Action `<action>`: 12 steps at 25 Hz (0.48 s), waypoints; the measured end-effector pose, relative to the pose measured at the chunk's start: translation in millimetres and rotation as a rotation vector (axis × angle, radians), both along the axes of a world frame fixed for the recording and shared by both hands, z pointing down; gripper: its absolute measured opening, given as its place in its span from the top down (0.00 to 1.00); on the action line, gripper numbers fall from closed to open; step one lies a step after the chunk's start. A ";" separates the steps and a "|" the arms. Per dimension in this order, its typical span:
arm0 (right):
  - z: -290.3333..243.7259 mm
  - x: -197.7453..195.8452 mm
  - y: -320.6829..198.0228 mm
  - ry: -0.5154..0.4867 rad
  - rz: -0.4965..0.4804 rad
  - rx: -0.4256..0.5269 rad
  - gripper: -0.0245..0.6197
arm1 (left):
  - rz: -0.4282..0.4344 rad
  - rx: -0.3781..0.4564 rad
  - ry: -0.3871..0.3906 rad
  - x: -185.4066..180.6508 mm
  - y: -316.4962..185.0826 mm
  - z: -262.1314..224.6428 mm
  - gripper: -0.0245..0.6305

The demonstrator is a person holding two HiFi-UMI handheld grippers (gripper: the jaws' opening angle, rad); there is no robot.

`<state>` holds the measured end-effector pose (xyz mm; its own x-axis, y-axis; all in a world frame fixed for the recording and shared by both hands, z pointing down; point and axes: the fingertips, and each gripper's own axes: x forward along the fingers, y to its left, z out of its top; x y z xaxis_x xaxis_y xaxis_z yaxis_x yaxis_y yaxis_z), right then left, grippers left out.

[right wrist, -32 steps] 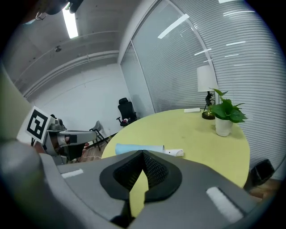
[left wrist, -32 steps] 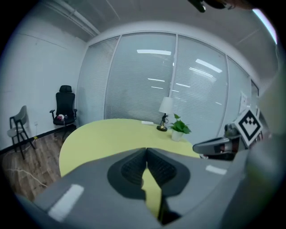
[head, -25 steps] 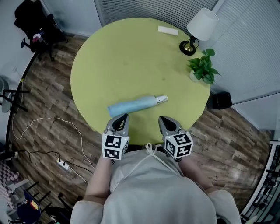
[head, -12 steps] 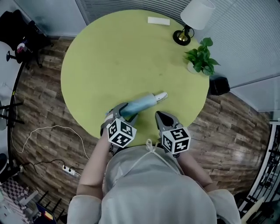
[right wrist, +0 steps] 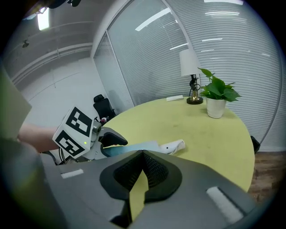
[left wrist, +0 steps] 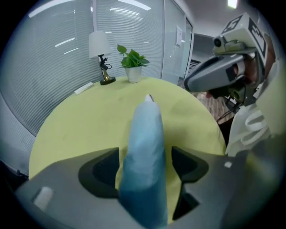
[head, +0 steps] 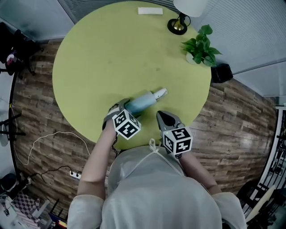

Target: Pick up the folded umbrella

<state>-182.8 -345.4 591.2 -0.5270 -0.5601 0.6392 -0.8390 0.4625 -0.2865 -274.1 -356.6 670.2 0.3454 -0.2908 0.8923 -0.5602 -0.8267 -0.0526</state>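
Note:
The folded light-blue umbrella [head: 142, 101] lies on the round yellow-green table [head: 111, 53] near its front edge, its white handle [head: 160, 94] pointing right. My left gripper [head: 123, 106] is tilted down over the umbrella's left end. In the left gripper view the umbrella [left wrist: 145, 134] runs between the jaws of my left gripper [left wrist: 145, 156], which are opening, with thin gaps on both sides. My right gripper [head: 163, 117] hovers shut just right of it, over the table's front edge. In the right gripper view its tips [right wrist: 142, 154] meet, with the umbrella [right wrist: 134, 146] beyond.
At the table's far side stand a white-shaded lamp [head: 178, 22], a potted green plant [head: 199, 47] and a flat white object [head: 150, 11]. A black bin [head: 222, 71] sits on the wood floor at right. Cables and a power strip [head: 76, 174] lie at left.
My left gripper has gone forward and down, rolled, and its jaws have spread around the umbrella's left end. The right gripper has dropped slightly and stays shut.

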 end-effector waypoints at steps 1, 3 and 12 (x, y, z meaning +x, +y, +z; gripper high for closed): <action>0.8 1.7 -0.4 0.003 0.005 -0.003 0.96 | 0.009 -0.016 -0.015 0.2 -0.6 4.4 0.41; 3.0 5.9 -1.5 0.009 0.014 -0.010 0.96 | 0.037 -0.048 -0.057 -1.3 -0.4 12.6 0.46; 10.8 11.5 2.8 0.025 0.029 -0.033 0.96 | 0.086 -0.116 -0.113 -1.8 -0.8 25.7 0.49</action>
<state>-171.3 -342.6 602.0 -0.4946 -0.5534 0.6702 -0.8591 0.4283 -0.2804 -275.8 -357.4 695.9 0.2605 -0.1574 0.9525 -0.4834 -0.8753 -0.0124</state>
